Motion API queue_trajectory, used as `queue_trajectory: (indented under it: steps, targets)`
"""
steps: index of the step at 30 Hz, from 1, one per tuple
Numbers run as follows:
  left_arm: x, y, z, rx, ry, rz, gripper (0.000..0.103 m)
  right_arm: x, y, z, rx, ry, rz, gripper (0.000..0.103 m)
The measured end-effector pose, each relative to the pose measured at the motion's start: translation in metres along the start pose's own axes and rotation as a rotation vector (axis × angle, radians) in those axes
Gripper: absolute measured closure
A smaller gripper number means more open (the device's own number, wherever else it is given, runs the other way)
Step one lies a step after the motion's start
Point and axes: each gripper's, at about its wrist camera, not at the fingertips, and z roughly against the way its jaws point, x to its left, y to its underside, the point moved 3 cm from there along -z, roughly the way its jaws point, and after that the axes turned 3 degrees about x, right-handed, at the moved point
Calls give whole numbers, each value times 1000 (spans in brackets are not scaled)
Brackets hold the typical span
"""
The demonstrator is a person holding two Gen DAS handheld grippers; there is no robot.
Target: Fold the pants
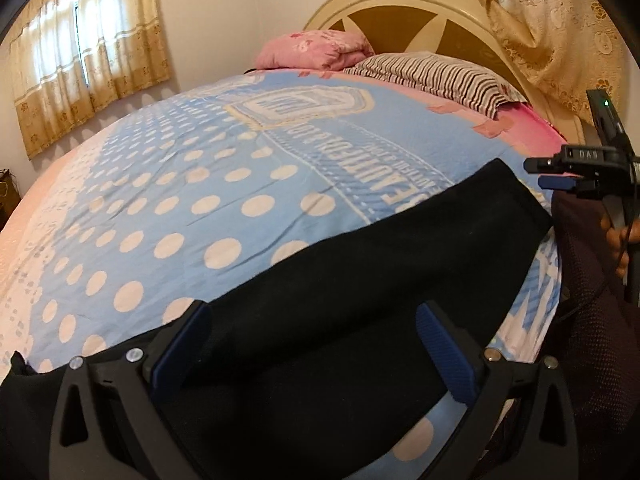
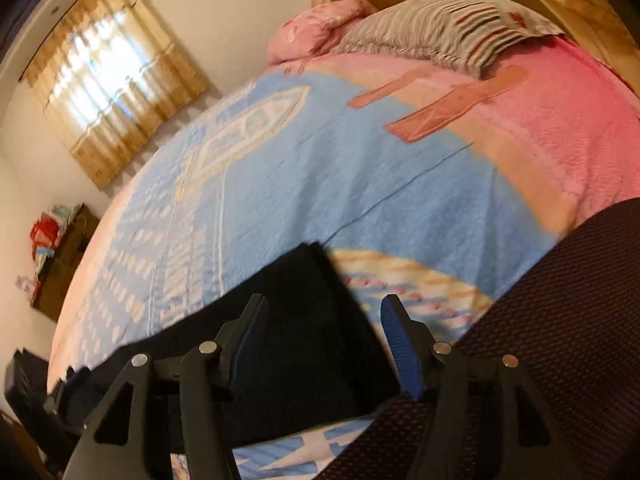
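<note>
Black pants [image 1: 380,264] lie flat along the near edge of the bed as a long dark strip. My left gripper [image 1: 312,344] is open and hovers over the left part of the pants, nothing between its blue pads [image 1: 444,356]. My right gripper [image 1: 554,176] shows at the right edge of the left wrist view, just above the far right end of the pants. In the right wrist view my right gripper [image 2: 324,336] is open over that end of the pants [image 2: 296,344], empty.
The bed has a blue, white-dotted and pink blanket [image 1: 208,168]. A striped pillow [image 1: 436,76] and a pink pillow [image 1: 316,48] lie by the headboard [image 1: 400,8]. Dark mesh fabric [image 2: 560,320] fills the right side. Curtained window [image 1: 84,52] at left.
</note>
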Motion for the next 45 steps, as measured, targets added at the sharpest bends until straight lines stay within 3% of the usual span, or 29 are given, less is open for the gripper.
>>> queue_trajectory:
  steps: [14,18,20,23,25,33,41,43,45]
  targets:
    - [27,13,0,75,-58,90,0,15,21,-42,168,207,177,41]
    - [33,15,6,69,-57,109,0,14,24,-44,173,209,177,41]
    - [39,17,12,59,-61,123,0,14,25,-43,175,208,183,45]
    - [49,20,18,52,-68,154,0,16,29,-40,179,197,188,65]
    - [57,22,22,50,-75,179,0,16,30,-36,173,197,189,87]
    - [83,30,33,39,-96,248,0,19,33,-20,128,163,142,93]
    - [96,36,31,53,-87,292,0,20,28,-22,129,254,180,87]
    - [94,36,33,46,-92,280,0,13,26,-29,161,302,179,60]
    - [94,34,34,39,-96,274,0,8,24,-31,166,313,185,50]
